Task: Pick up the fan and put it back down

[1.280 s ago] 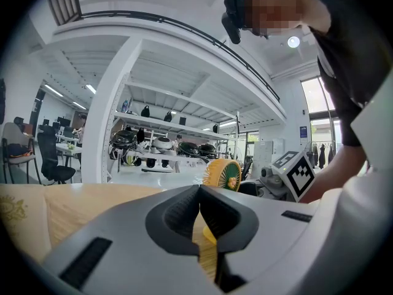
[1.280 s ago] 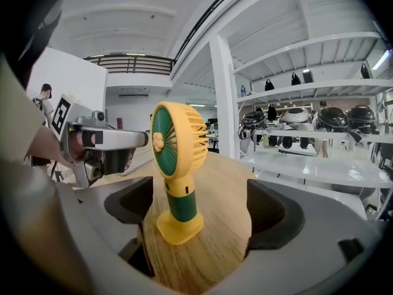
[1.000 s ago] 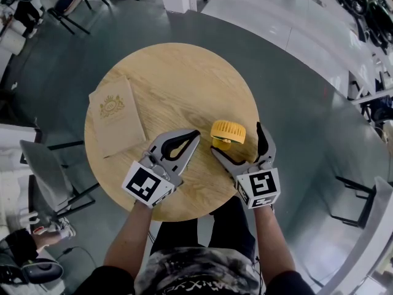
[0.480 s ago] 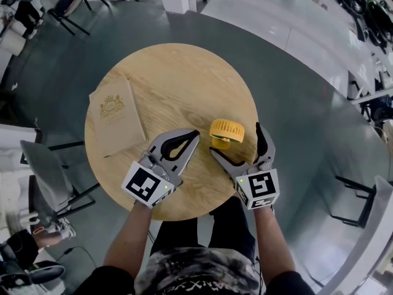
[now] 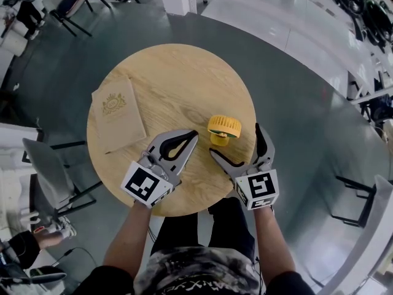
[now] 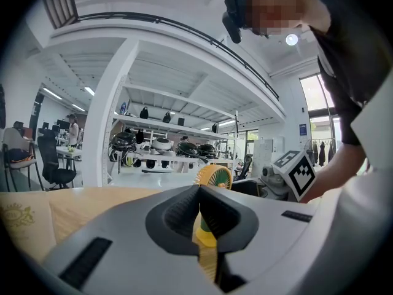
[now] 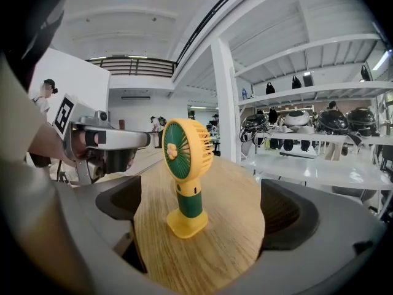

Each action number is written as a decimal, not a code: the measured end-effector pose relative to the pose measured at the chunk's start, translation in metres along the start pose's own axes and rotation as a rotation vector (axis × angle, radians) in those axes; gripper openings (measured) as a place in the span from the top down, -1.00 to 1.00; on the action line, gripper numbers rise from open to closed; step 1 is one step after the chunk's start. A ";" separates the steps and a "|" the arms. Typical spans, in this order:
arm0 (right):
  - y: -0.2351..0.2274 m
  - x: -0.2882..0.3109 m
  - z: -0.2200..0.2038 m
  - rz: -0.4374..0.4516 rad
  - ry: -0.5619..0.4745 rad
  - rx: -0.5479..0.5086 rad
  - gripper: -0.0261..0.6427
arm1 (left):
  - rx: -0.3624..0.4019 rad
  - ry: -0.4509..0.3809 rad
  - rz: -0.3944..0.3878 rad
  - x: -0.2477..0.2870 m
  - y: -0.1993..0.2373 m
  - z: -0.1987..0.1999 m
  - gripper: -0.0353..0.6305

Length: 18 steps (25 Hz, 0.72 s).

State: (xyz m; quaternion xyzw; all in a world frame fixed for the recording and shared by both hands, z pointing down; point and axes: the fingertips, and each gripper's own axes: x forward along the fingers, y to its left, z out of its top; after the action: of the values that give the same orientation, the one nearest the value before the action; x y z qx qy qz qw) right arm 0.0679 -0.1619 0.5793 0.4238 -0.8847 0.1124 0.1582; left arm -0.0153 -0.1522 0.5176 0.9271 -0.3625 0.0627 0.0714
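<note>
A round table (image 5: 178, 78) of pale wood grain fills the middle of the head view, standing on a smooth grey floor (image 5: 295, 91), with dark office chairs (image 5: 67, 2) in the upper left corner. On the left part of the tabletop a tan booklet (image 5: 118, 121) lies flat; it bears a gold crest, and its lettering is too small to read. Just right of it, at lower centre, the left gripper (image 5: 191, 135) rests over the wood with its jaws pressed together on nothing. Right of centre the fan (image 5: 223, 128) stands upright on its yellow base, green in stem and grille, free of both tools. The right gripper (image 5: 235, 141) sits just below it with its jaws spread wide, the fan ahead of the gap and untouched by either. Each tool's cube carries black-and-white square markers. In the right gripper view, white shelving (image 7: 319, 128) at the right holds rows of dark helmets.
</note>
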 end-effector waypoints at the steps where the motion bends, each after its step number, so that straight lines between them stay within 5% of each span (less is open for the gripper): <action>1: 0.001 -0.004 0.001 0.000 0.001 -0.002 -0.83 | 0.003 0.002 0.002 -0.001 -0.003 0.002 0.84; 18: 0.034 -0.093 0.049 0.027 -0.015 -0.039 -0.83 | 0.000 -0.012 0.044 -0.054 -0.068 0.058 0.84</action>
State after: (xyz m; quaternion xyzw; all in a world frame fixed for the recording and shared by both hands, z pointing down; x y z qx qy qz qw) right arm 0.0868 -0.0914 0.4966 0.4092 -0.8936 0.0940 0.1584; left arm -0.0046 -0.0766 0.4452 0.9193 -0.3833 0.0588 0.0677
